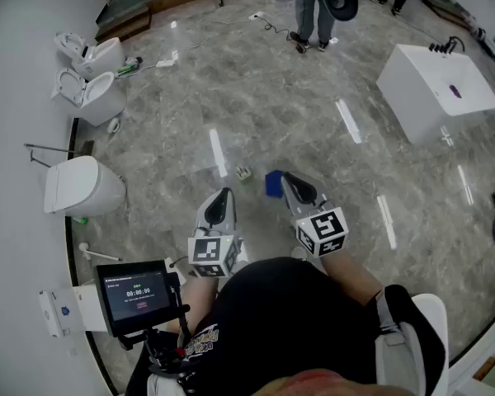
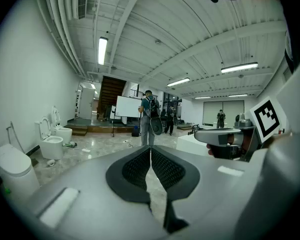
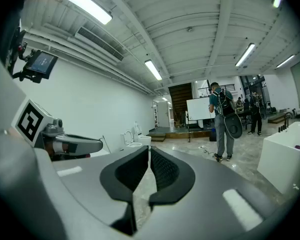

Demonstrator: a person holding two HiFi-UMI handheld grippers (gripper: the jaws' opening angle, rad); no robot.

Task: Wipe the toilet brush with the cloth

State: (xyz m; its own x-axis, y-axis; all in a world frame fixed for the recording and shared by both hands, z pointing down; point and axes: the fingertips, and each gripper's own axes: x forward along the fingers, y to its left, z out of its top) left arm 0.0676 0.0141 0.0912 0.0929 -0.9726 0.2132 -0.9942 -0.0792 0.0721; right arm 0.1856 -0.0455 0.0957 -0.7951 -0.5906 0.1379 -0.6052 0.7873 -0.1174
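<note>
Both grippers are held level over the grey floor, side by side. In the head view my left gripper (image 1: 223, 195) and right gripper (image 1: 287, 178) point away from me. Each one's jaws are shut with nothing between them, as the left gripper view (image 2: 150, 150) and the right gripper view (image 3: 149, 150) show. A small blue thing (image 1: 273, 183), perhaps the cloth, lies on the floor just left of the right gripper's tip. A white rod with a round end (image 1: 85, 248), maybe the toilet brush, lies by the wall at the left.
Three white toilets (image 1: 82, 186) (image 1: 95, 97) (image 1: 99, 54) line the left wall. A white basin block (image 1: 437, 89) stands at the far right. People (image 1: 313, 7) stand far ahead. A small screen (image 1: 136, 291) sits at my left side, and a small object (image 1: 243, 172) lies on the floor ahead.
</note>
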